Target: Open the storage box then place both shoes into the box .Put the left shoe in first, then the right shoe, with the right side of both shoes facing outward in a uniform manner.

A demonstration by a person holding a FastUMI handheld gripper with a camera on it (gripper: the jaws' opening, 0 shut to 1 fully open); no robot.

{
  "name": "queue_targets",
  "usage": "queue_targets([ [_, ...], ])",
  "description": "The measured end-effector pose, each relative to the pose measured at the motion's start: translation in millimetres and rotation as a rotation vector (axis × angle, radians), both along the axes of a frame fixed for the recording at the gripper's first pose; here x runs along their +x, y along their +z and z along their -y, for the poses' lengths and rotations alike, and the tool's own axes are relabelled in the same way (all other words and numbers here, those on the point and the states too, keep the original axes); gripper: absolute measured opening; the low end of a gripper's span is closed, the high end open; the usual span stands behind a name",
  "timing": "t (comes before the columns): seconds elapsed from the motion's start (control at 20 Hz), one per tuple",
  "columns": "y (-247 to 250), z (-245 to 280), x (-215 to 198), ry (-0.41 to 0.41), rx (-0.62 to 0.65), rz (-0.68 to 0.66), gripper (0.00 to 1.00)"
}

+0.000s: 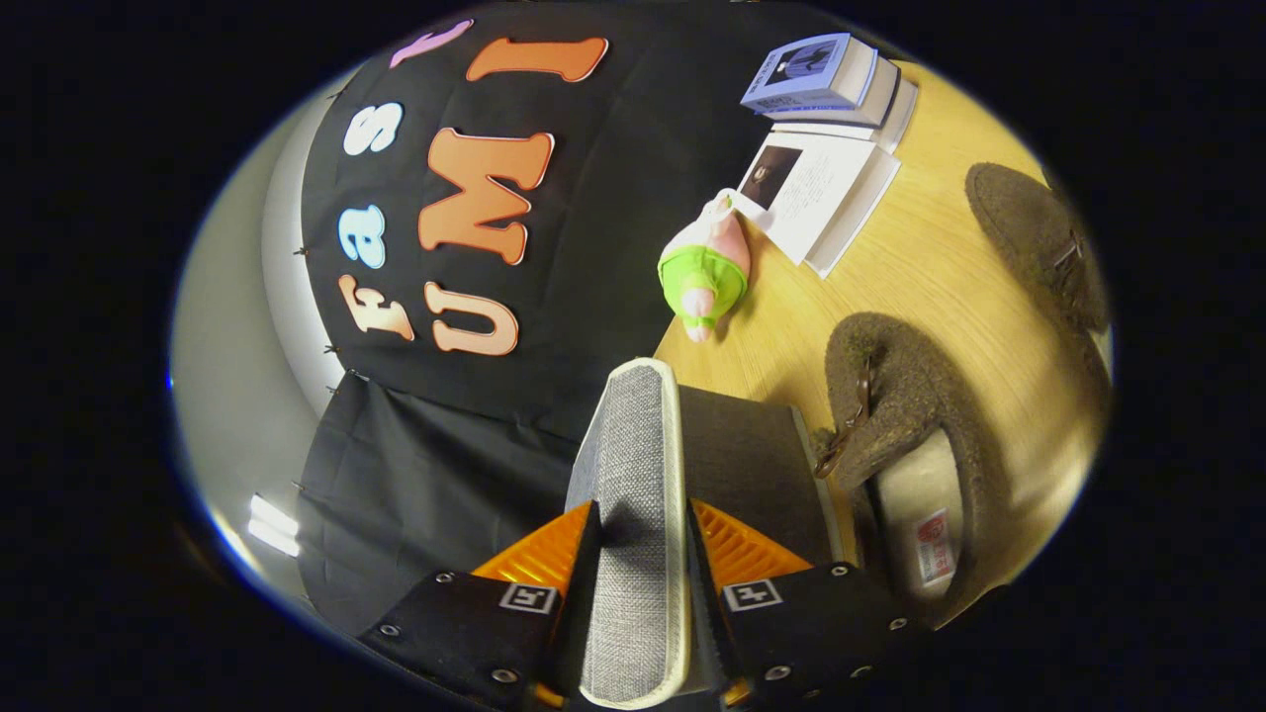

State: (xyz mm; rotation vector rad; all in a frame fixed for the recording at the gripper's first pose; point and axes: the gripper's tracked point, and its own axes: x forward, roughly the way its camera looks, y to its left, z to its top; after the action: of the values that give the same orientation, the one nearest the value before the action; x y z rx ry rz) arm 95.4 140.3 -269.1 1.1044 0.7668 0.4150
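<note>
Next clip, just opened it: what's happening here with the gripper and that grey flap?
The gripper is shut on the storage box's grey fabric lid, its orange fingers pressing either side of the lid's edge, apparently lifting it open. Both brown slippers are on the wooden table, outside the box: one right beside it, the other farther off. A plush toy and books lie beyond.

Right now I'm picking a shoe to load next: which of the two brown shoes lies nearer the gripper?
The brown shoe right beside the grey lid clamped in the gripper, its pale insole showing. The other shoe lies further off, beyond it.
</note>
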Motion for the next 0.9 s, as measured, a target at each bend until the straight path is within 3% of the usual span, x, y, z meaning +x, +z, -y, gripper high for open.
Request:
queue_targets([
  [0.05, 5.6, 5.7, 3.5, -0.036, 0.036, -0.021, 0.38],
  [0.1, 18.5, 6.4, 6.6, -0.051, 0.068, -0.009, 0.19],
  [0.2, 32.3, 6.8, 2.0, -0.056, 0.027, 0.027, 0.03],
  [0.55, 77.3, -26.3, -9.7, -0.008, -0.052, 0.108, 0.01],
  [0.9, 140.2, -61.1, -17.1, -0.011, -0.018, 0.183, 0.01],
])
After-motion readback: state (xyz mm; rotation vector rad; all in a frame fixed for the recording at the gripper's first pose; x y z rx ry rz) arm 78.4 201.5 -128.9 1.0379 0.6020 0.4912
